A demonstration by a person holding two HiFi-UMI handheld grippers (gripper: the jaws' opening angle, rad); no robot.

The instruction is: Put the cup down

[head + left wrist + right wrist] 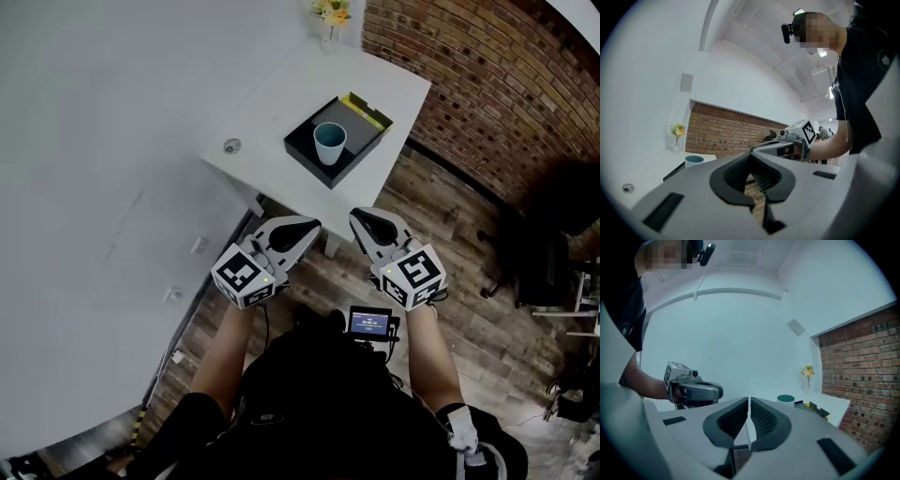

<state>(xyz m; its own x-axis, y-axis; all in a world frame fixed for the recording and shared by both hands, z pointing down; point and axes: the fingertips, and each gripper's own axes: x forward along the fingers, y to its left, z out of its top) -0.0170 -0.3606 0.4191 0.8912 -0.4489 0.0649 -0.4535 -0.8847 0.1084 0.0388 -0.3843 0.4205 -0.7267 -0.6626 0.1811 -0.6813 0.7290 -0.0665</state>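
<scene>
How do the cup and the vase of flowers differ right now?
The cup stands inside the black tray; the vase of flowers stands directly on the white table at its far corner. The cup is wide and pale blue; the vase is slim with yellow flowers. Both are upright.

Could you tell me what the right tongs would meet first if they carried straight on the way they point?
Probably the near edge of the white table, left of the cup as the right gripper view shows it; depth is unclear.
</scene>
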